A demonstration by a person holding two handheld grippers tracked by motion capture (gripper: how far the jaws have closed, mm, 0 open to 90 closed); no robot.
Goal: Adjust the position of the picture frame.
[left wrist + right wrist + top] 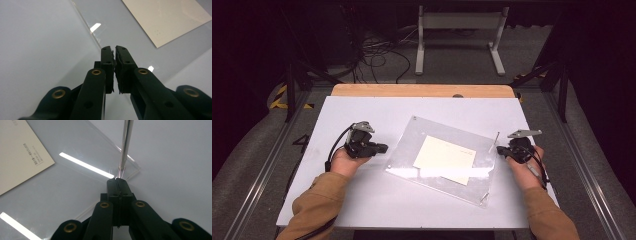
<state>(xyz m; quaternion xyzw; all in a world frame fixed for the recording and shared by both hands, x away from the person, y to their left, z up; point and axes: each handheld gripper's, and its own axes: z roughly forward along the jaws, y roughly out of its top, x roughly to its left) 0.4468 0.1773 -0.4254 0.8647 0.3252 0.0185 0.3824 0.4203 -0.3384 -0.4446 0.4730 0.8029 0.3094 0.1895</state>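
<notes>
left hand-held gripper: jaws nearly closed, holding nothing, hovering just beside the clear sheet's left edge | right hand-held gripper: closed on a thin metal rod, its lower end hidden between the pads | rod standing upright at the sheet's right corner | sheet lying flat on the bench, over the cream card, its print unreadable

Floor: grey carpet, dim.
Stand: white metal frame, far beyond the table.
Cables: black tangle, left of the stand.
Surroundings: dark.
</notes>
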